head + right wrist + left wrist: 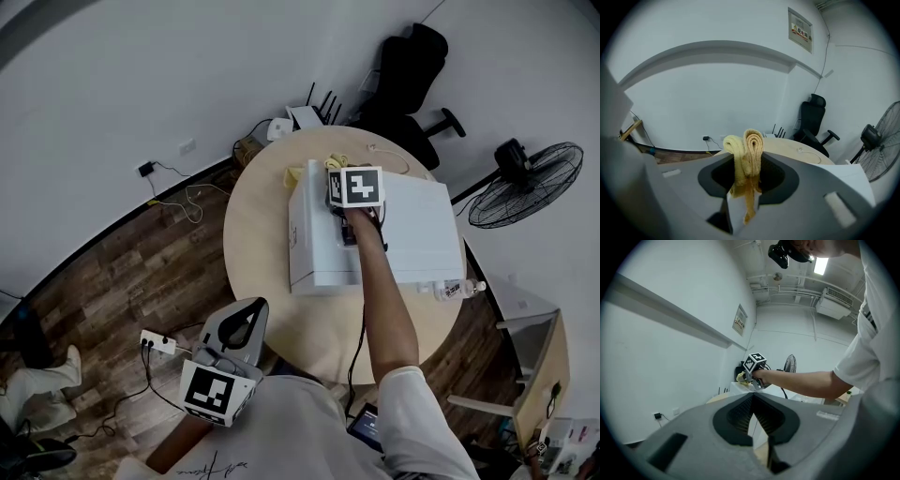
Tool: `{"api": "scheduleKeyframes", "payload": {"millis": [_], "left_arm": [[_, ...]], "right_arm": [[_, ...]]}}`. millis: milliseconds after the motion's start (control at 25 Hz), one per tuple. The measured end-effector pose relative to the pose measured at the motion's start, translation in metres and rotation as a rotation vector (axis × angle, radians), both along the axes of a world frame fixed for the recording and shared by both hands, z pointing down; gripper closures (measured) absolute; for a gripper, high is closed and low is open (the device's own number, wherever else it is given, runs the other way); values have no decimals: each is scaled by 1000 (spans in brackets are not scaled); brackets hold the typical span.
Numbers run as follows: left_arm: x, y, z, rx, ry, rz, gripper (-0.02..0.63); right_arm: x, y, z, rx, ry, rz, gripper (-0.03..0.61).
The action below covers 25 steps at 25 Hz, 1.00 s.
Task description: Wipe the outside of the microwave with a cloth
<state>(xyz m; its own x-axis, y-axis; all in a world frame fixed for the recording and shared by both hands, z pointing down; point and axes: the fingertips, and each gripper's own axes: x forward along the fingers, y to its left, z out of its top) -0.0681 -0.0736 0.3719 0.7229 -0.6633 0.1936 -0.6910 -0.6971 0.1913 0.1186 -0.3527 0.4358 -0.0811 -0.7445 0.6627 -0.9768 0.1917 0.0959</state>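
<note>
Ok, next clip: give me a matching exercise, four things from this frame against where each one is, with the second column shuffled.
Things:
1. yellow cloth
2. left gripper
3. spray bottle
4. standing fan

Places:
A. on the floor, to the right of the round table
B. at the table's edge, beside the microwave
C. pinched by the right gripper, over the microwave's top
D. held low, off the table, fingers together on nothing

Pairs: 1-C, 2-D, 3-B, 4-A
</note>
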Motion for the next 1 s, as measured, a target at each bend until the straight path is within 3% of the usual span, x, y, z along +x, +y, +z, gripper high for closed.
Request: {"api": "scheduleKeyframes", "payload": {"millis": [320, 560, 680, 840, 1000], "left_arm": [[-8, 5, -5, 11, 1, -37, 624], [-10, 10, -8, 5, 11, -50, 624], [-6, 9, -8, 3, 5, -45, 624], [5, 13, -11, 24, -2, -44, 624], [21, 14, -12, 23, 5, -8, 624]], "right_arm": [[-46, 2, -2, -11, -70, -104, 453], [-59, 11, -14, 15, -149, -158, 453], [-53, 15, -23, 29, -176, -163, 453], [-30, 26, -31, 48, -110, -157, 453], [0, 34, -38, 67, -114, -119, 453]]}}
